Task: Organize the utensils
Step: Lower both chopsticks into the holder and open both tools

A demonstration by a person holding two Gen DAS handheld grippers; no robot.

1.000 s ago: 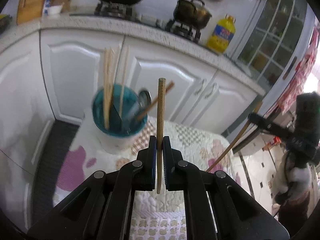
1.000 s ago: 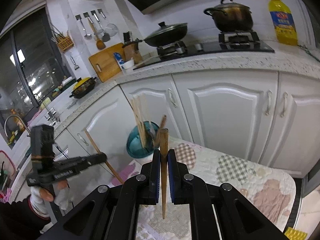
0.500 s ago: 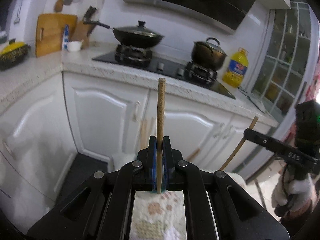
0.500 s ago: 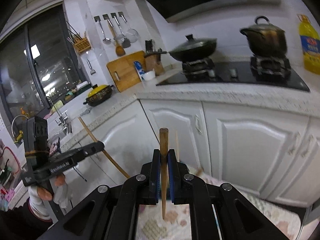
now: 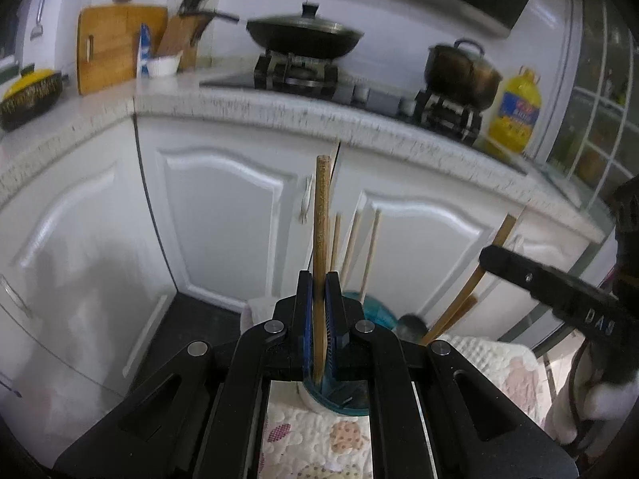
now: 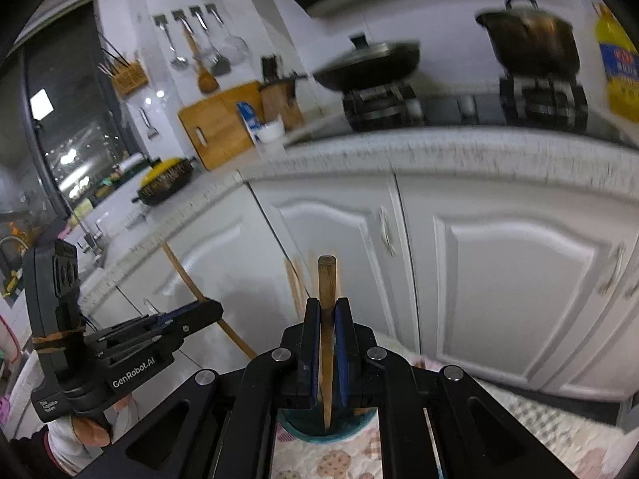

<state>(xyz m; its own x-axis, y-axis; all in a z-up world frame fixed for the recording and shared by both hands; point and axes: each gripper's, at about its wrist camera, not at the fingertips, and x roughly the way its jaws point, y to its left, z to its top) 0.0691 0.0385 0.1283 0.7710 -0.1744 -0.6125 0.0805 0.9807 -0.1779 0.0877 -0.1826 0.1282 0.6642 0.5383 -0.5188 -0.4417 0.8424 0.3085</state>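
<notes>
Each gripper (image 5: 318, 279) (image 6: 327, 307) clamps round wooden stick above teal holder (image 5: 375, 311).

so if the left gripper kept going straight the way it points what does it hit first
Likely the teal utensil holder right below the left gripper, whose held wooden stick seems to dip inside. Beyond that, the white cabinet doors. Depth is unclear.

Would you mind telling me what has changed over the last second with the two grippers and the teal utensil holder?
Both views swung up to the cabinets, then dipped again; the teal utensil holder, clear of the left hand-held gripper a second ago, now sits right under both. Unchanged: each wooden chopstick stays clamped upright, including in the right hand-held gripper; nothing released.
</notes>
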